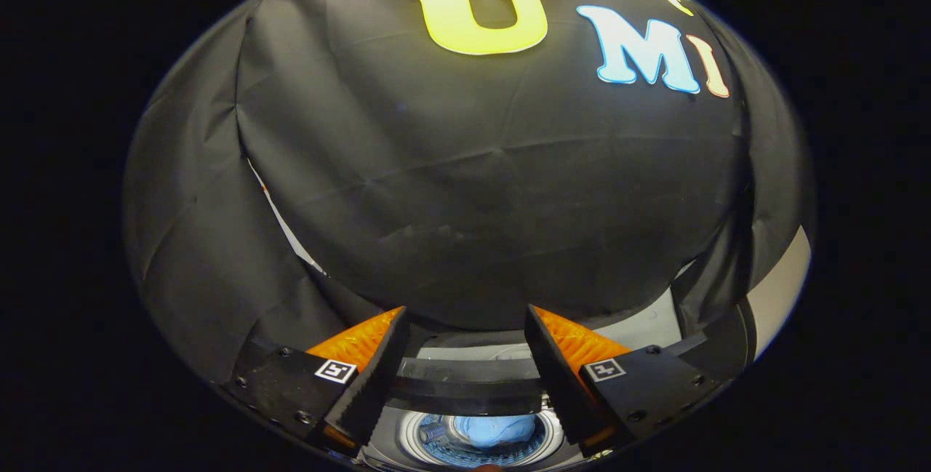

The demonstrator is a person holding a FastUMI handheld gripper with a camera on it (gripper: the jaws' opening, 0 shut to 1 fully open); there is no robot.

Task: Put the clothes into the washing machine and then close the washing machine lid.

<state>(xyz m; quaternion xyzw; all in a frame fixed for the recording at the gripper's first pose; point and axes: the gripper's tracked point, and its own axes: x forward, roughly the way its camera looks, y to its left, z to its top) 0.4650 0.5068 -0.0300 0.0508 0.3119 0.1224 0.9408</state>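
- Gripper view: gripper [465, 326] fingers are spread apart, nothing held.
- Blue clothes [498, 430] are seen at 6 o'clock inside the washing machine [407, 443] drum, partly hidden by its dark lid [469, 385].

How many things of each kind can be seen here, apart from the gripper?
Washing machine: 1, lid open
Blue clothes in its drum: 1
Black cloth wall beyond: 1
Total: 3
The gripper is open, fingers apart above the drum, holding nothing.
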